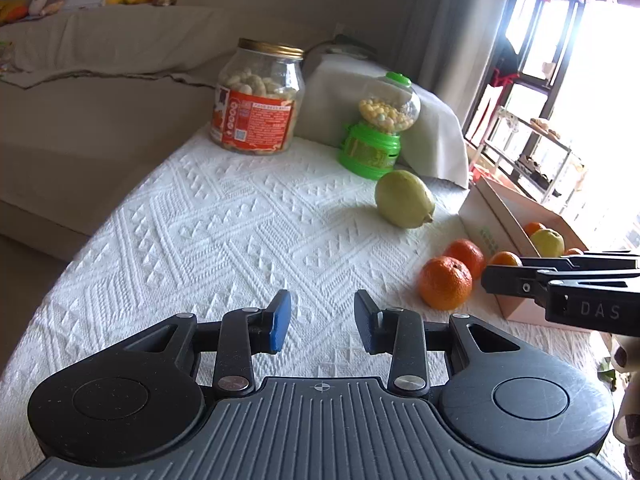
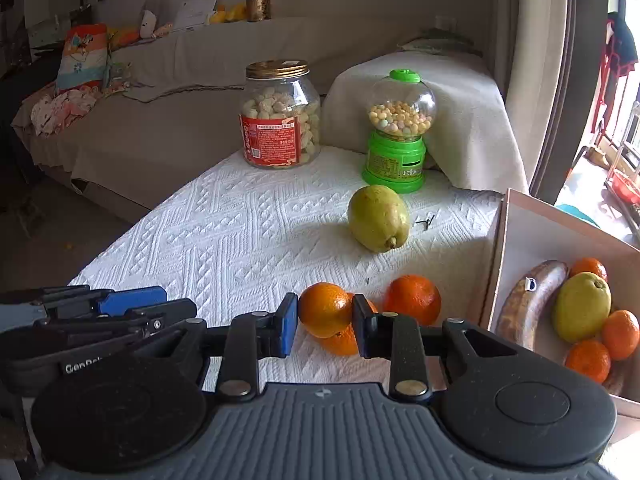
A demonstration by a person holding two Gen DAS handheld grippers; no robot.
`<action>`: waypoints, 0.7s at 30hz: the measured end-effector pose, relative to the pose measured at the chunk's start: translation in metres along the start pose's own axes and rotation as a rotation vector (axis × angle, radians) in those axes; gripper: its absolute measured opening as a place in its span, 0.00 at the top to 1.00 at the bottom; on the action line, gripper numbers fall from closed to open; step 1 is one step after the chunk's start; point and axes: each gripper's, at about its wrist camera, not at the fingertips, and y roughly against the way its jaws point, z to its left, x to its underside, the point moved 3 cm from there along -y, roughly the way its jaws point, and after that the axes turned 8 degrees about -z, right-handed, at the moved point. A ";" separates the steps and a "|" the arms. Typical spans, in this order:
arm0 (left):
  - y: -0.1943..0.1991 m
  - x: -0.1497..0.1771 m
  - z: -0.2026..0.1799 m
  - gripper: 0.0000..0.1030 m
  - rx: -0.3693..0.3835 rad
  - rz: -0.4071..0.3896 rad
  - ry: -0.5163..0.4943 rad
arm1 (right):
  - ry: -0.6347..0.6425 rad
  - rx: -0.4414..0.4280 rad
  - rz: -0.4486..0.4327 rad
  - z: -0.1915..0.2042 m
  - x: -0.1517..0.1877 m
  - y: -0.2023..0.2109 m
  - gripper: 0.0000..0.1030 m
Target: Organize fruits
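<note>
Inside the pale cardboard box (image 2: 520, 216) several fruits are stowed; three round oranges (image 2: 325, 310) and a green pear (image 2: 378, 218) are left on the white quilted cloth (image 2: 224, 232), while the left gripper (image 1: 322, 320) and right gripper (image 2: 325, 322) are both held closed, empty.

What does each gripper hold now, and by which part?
Nothing is held, as far as the views show. The left gripper is shut and empty. The right gripper is shut too; the orange framed by its pads seems to lie beyond them.
</note>
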 end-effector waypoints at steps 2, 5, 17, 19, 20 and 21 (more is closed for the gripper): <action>0.000 0.001 -0.007 0.62 0.012 0.006 -0.017 | 0.012 0.039 -0.016 -0.006 0.015 0.012 0.72; 0.001 0.003 -0.019 0.62 0.036 0.016 -0.045 | 0.008 0.101 -0.012 -0.020 0.040 0.021 0.72; -0.004 0.012 -0.069 0.62 0.160 0.006 -0.202 | -0.095 0.150 -0.023 -0.050 0.094 0.017 0.20; -0.012 0.007 -0.076 0.62 0.170 -0.001 -0.204 | -0.121 0.130 -0.036 -0.054 0.094 0.021 0.20; -0.017 0.004 -0.080 0.62 0.167 -0.006 -0.204 | -0.136 0.121 -0.043 -0.056 0.095 0.022 0.20; -0.022 0.002 -0.083 0.62 0.160 -0.008 -0.205 | -0.150 0.117 -0.042 -0.058 0.095 0.022 0.19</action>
